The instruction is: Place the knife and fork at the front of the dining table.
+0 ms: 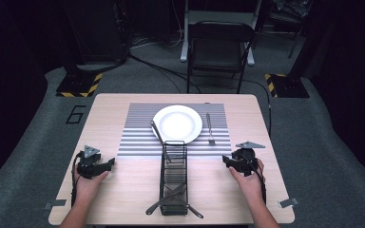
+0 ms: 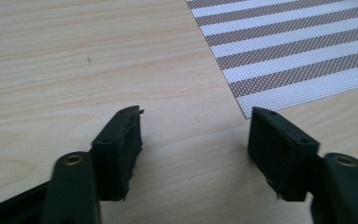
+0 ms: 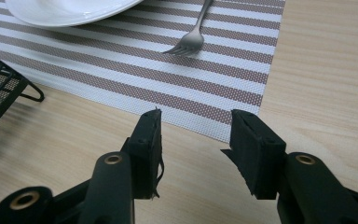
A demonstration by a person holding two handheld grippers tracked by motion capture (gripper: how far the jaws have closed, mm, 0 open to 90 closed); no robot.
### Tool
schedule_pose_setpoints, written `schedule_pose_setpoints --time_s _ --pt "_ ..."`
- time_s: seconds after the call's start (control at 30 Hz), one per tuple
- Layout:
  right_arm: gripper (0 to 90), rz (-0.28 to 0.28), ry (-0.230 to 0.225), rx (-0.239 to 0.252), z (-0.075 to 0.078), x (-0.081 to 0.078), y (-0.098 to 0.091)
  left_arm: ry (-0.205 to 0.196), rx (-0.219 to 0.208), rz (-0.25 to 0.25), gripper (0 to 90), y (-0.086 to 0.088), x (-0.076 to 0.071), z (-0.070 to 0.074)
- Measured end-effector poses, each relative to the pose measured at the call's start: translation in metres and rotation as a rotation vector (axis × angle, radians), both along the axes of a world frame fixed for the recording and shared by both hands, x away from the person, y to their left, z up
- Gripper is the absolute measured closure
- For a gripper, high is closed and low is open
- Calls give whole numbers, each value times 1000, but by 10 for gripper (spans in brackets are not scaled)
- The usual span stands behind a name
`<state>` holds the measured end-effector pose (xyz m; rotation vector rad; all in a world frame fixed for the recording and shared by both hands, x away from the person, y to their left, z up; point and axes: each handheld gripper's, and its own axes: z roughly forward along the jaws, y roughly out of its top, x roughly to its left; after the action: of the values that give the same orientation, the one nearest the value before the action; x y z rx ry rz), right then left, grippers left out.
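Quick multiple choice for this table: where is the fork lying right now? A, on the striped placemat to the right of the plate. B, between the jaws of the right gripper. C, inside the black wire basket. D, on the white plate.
A: the fork lies flat on the striped placemat just right of the white plate, apart from its rim; the right gripper is open with nothing between its jaws.

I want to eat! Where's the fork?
In the high view, the fork lies on the striped mat, just right of the white plate, beyond the right gripper.
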<state>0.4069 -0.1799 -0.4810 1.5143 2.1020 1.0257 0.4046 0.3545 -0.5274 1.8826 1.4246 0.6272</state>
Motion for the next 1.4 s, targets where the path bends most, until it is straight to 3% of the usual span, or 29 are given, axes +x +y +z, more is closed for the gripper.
schedule_pose_setpoints --time_s 0.03,0.1,0.2,0.43,0.5,0.63,0.83,0.9,0.97,1.07,1.4 --pt "534 0 0 0 0 0 0 -9 -18 7 364 0 0 0" --pt "508 -2 -15 7 -1 -3 0 22 -57 15 439 -1 -1 4" --pt "510 -3 -19 13 -4 -5 1 17 -70 7 458 -3 -2 8" --pt "514 28 -35 12 -4 -5 3 -3 -118 -61 480 -17 -9 30" --pt "514 34 -29 15 -4 -6 3 0 -150 -86 497 -22 -11 37" --pt "513 37 -28 20 -4 -7 1 0 -154 -106 502 -29 -11 45" --pt "513 38 -43 19 -3 -7 -2 -7 -124 -158 519 -44 -11 59" --pt "512 33 -37 21 -3 -7 -3 -12 -135 -170 521 -50 -11 64" --pt "510 23 -36 24 -4 -7 -3 -11 -119 -207 525 -59 -10 72" --pt "509 34 -40 17 -5 -7 -3 -4 -135 -232 528 -66 -9 79" --pt "505 57 -42 14 -5 -8 0 -33 -108 -311 520 -94 -6 107"
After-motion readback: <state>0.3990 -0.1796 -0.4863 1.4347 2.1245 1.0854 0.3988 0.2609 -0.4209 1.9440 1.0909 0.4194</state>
